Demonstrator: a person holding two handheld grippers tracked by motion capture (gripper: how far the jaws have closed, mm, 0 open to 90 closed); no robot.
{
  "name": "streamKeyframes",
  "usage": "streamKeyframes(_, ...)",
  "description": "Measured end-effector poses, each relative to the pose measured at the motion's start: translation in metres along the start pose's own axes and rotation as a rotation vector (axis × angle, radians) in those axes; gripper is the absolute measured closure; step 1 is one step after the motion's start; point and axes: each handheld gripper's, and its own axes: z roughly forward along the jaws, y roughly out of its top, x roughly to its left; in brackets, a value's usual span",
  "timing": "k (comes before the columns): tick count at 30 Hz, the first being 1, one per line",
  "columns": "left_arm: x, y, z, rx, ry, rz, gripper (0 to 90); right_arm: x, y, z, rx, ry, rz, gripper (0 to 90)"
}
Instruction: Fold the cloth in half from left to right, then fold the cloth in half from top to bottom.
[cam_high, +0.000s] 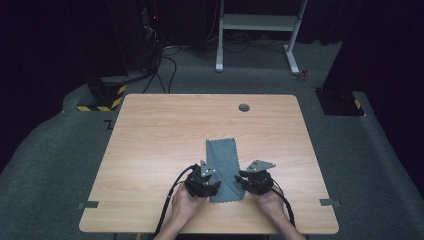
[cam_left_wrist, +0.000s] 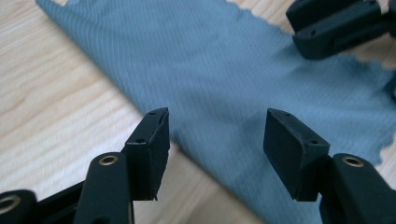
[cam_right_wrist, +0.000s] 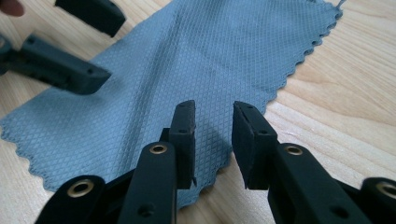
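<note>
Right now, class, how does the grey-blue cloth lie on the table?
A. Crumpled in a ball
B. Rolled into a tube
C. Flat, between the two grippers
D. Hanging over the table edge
C: the cloth lies flat on the table, the left gripper and right gripper at its near corners.

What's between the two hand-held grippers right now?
The near end of the grey cloth, flat on the table, lies between the left hand-held gripper and right hand-held gripper, in the high view.

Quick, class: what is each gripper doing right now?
Left gripper: jaws open over the grey cloth, holding nothing.
Right gripper: jaws open above the cloth's scalloped edge, holding nothing.
</note>
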Motion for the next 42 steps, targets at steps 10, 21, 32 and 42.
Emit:
streamKeyframes(10,0.002,-0.024,-0.012,-0.024,0.020,0.001,43.8,-0.007,-0.005,0.002,0.025,-0.001,-0.005,66.6)
streamKeyframes(21,-0.005,-0.037,-0.018,-0.076,0.065,0.006,48.1,-0.012,-0.010,0.001,-0.001,0.007,-0.006,63.6)
streamKeyframes(32,-0.002,-0.039,-0.019,-0.082,0.034,-0.029,47.6,-0.012,-0.008,0.000,0.020,-0.022,-0.006,62.1)
streamKeyframes(42,0.022,0.003,0.004,-0.104,-0.043,0.017,47.8,-0.019,-0.002,0.005,0.002,0.008,0.025,82.9)
